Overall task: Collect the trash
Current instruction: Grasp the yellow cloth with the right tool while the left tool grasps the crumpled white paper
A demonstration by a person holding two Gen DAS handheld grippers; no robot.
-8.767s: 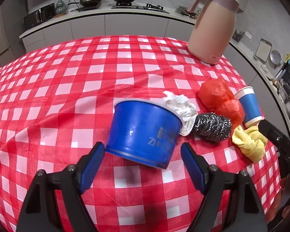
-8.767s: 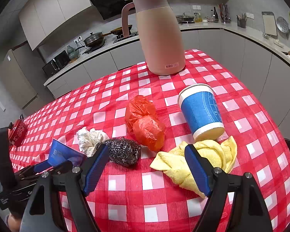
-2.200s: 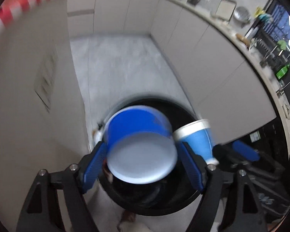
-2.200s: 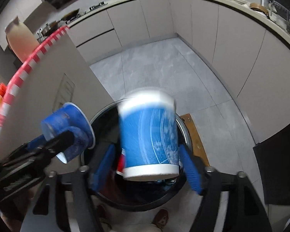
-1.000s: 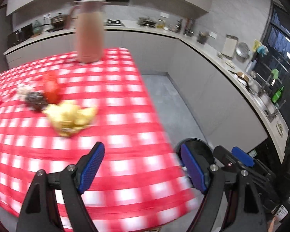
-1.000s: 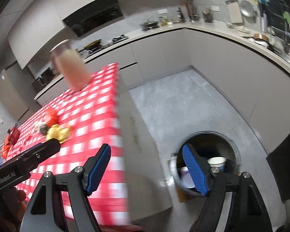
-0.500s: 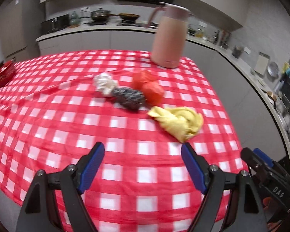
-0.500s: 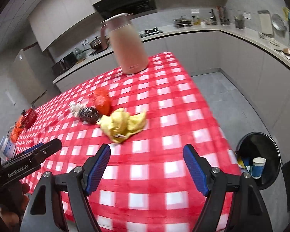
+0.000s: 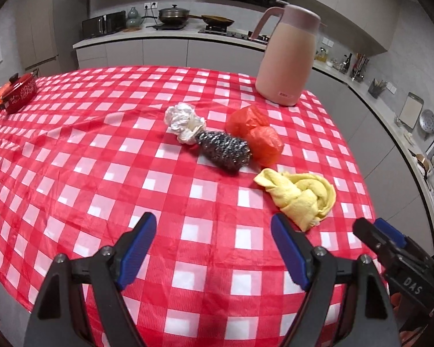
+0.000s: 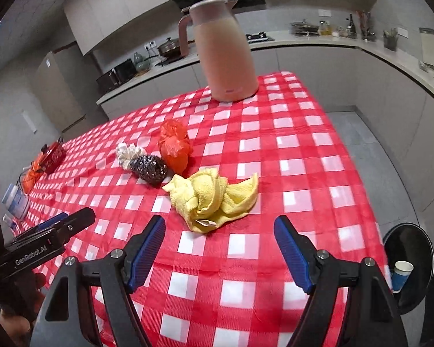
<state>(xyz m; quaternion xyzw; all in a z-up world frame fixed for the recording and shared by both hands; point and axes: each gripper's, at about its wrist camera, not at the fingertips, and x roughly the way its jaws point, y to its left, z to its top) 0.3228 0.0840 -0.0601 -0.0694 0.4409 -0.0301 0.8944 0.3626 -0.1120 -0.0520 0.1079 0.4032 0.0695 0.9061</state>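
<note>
Both grippers are over the near edge of the surface [image 9: 72,150], nothing held. Left gripper [image 9: 214,248]: jaws wide apart, empty. Right gripper [image 10: 218,248]: same, jaws apart, empty.

Remaining items sit in a tight cluster mid-surface: white crumpled paper [image 9: 183,121] touching the steel scourer [image 9: 224,150], which presses against the red plastic bag [image 9: 256,136]. Yellow cloth [image 10: 212,199] lies just in front, nearest the right gripper. Bin [image 10: 408,263] is on the floor off the right edge, with a blue paper cup [image 10: 402,271] visible inside.

Risks from here, as I read it:
- Paper, scourer and bag are touching, so closing on one likely drags or flicks a neighbour, possibly off the edge.
- Bag is thin and slippery; a shallow pinch could slide out mid-carry.
- Scourer and cloth may not be trash at all, so there's a wrong-item risk.
- Tablecloth is loose with wrinkles; jaws coming in low could snag it and shift everything, including the pink jug [image 9: 286,57].
- Both grippers going for the cluster at once could collide.
</note>
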